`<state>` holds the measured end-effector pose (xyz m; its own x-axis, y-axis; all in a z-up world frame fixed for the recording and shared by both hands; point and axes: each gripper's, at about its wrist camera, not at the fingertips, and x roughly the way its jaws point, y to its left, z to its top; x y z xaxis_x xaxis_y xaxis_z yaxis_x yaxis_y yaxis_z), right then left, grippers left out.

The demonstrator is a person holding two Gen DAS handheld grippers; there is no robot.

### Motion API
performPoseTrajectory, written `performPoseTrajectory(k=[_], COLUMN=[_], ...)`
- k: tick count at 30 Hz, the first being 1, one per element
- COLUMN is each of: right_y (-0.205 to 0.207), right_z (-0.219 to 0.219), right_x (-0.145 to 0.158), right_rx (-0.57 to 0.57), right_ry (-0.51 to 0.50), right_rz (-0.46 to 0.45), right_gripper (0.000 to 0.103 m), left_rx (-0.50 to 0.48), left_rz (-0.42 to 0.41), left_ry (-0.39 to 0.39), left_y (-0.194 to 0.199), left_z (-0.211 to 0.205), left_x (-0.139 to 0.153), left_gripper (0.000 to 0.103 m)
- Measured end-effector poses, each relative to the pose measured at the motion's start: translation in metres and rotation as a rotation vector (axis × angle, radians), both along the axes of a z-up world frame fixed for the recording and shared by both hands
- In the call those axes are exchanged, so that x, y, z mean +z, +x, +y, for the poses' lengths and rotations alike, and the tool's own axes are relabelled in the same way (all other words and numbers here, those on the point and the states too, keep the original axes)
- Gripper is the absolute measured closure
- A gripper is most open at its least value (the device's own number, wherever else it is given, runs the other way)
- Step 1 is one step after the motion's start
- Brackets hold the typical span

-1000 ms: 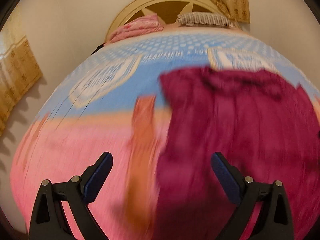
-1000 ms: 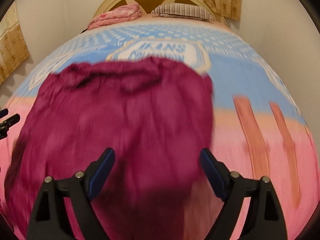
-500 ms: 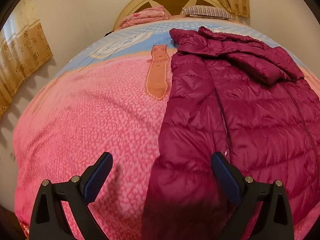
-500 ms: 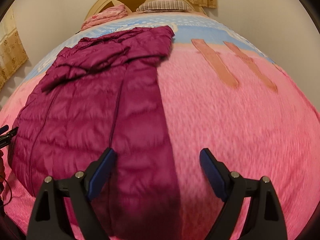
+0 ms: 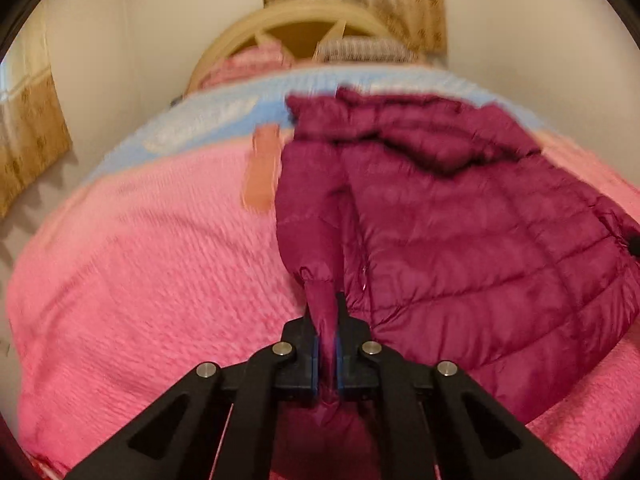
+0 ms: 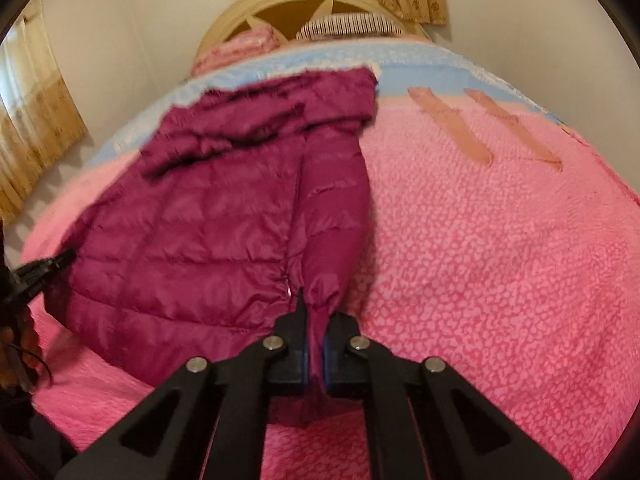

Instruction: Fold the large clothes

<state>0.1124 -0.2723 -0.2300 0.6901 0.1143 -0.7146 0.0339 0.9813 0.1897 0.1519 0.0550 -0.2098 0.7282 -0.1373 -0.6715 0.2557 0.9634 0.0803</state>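
Note:
A maroon quilted puffer jacket lies front up on the pink bedspread, hood toward the headboard; it also shows in the right wrist view. My left gripper is shut on the cuff end of the jacket's left-side sleeve, which runs along the jacket's edge. My right gripper is shut on the cuff end of the other sleeve. The left gripper's tip shows at the left edge of the right wrist view.
The bed has a pink and blue cover. Pillows and a folded pink blanket lie against the cream headboard. Walls and curtains flank the bed on both sides.
Both grippers were open above the jacket; now each has closed on a sleeve cuff. The sleeves look slightly lifted and pulled toward me.

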Motion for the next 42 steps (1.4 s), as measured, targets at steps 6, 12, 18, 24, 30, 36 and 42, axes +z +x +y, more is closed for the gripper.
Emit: performPoseTrajectory(k=[6, 12, 18, 24, 30, 36, 42], right_y=[-0.039, -0.084, -0.024, 0.086, 0.160, 0.199, 0.218], right_z=[0.001, 0.006, -0.006, -0.026, -0.042, -0.046, -0.053], right_x=[0.062, 0.139, 0.155, 0.129, 0.098, 0.064, 0.054], right_rx=[0.016, 0.021, -0.048, -0.117, -0.173, -0.195, -0.221], right_ry=[0.027, -0.005, 0.032, 0.095, 0.081, 0.028, 0.015], right_rz=[-0.135, -0.332, -0.413, -0.347, -0.262, -0.183, -0.150], right_gripper=[0.098, 0.098, 0.098, 0.098, 0.098, 0.096, 0.095], left_rx=[-0.086, -0.119, -0.096, -0.014, 0.059, 0.122, 0.208], left_rz=[-0.145, -0.271, -0.250, -0.139, -0.026, -0.025, -0.115], left_ry=[-0.083, -0.176, -0.135, -0.109, -0.115, -0.277, -0.232], left_y=[-0.052, -0.080, 0.003, 0.115, 0.184, 0.226, 0.235], left_z=[0.014, 0.028, 0.008, -0.012, -0.021, 0.001, 0.008], left_x=[0.074, 0.141, 0.135, 0.099, 0.068, 0.075, 0.094], left_gripper=[0.100, 0.100, 0.100, 0.098, 0.091, 0.088, 0.028])
